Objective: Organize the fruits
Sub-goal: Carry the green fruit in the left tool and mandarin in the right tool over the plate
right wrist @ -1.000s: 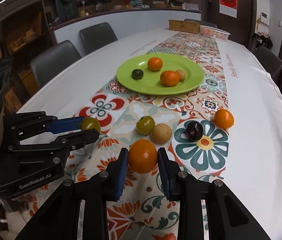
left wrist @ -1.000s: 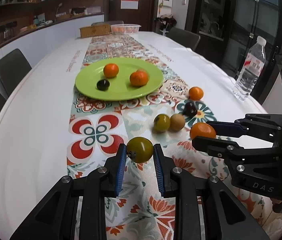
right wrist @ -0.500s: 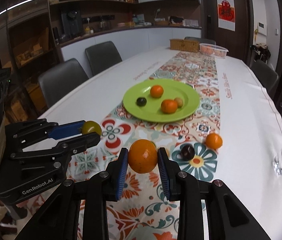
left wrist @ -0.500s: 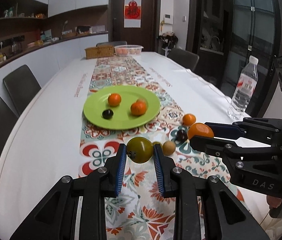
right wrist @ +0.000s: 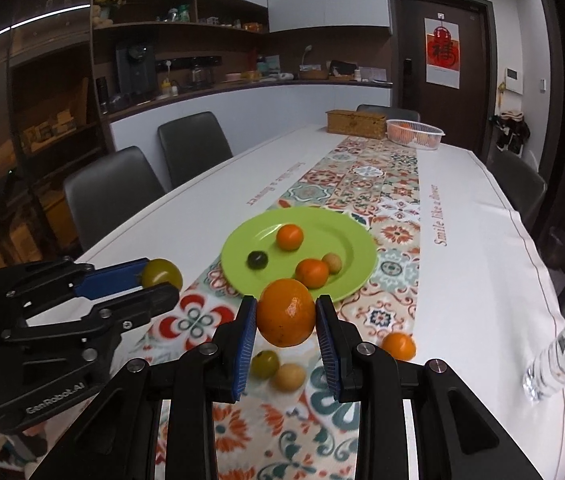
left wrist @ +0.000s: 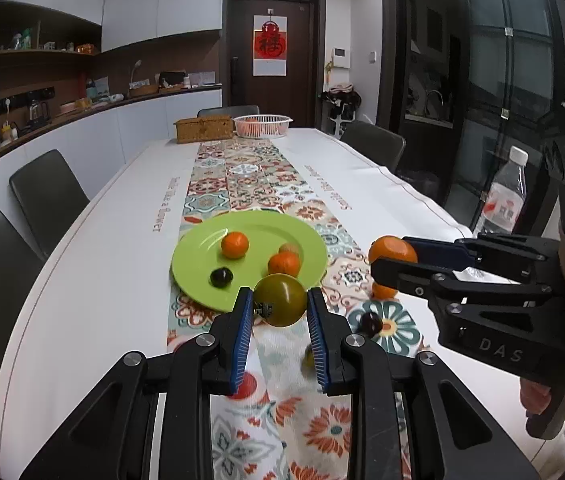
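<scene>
Over table point(left wrist: 82, 280): L tool point(left wrist: 278, 312) pinches green tomato point(left wrist: 280, 300), R tool point(right wrist: 286, 320) pinches orange point(right wrist: 286, 312).

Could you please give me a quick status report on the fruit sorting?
Left gripper shut on green tomato. Right gripper shut on orange. Green plate ahead, path clear.

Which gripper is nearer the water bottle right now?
Right. The right gripper, shut on the orange, has the water bottle close beside it; the left gripper, holding the green tomato, is farther across the runner.
</scene>
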Demonstrator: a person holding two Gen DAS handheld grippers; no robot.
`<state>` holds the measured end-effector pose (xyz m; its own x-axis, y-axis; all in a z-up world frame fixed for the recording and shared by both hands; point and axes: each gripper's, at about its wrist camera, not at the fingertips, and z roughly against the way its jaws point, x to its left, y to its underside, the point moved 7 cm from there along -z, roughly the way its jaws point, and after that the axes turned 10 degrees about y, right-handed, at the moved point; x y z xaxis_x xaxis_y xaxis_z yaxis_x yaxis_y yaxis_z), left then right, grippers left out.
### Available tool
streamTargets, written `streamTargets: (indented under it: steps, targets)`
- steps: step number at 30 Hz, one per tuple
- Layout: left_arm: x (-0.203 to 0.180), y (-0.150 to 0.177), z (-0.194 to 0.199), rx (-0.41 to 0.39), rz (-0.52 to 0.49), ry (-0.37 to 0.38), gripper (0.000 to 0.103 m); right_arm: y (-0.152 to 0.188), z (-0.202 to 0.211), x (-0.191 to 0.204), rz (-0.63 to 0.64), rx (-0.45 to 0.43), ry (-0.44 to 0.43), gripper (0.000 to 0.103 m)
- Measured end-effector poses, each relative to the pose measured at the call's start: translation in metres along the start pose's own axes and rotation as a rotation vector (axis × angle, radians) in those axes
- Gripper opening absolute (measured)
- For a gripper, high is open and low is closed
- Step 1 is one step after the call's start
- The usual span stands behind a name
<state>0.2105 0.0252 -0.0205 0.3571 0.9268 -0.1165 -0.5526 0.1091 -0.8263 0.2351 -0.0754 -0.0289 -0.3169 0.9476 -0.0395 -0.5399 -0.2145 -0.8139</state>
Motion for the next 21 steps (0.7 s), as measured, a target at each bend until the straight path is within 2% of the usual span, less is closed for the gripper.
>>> streamTargets:
  steps: [21]
  targets:
    - [0.05, -0.038, -0.052, 0.034, 0.072, -0.03, 0.027, -0.053, -0.061, -0.011, -0.009, -0.005, 0.003, 0.031]
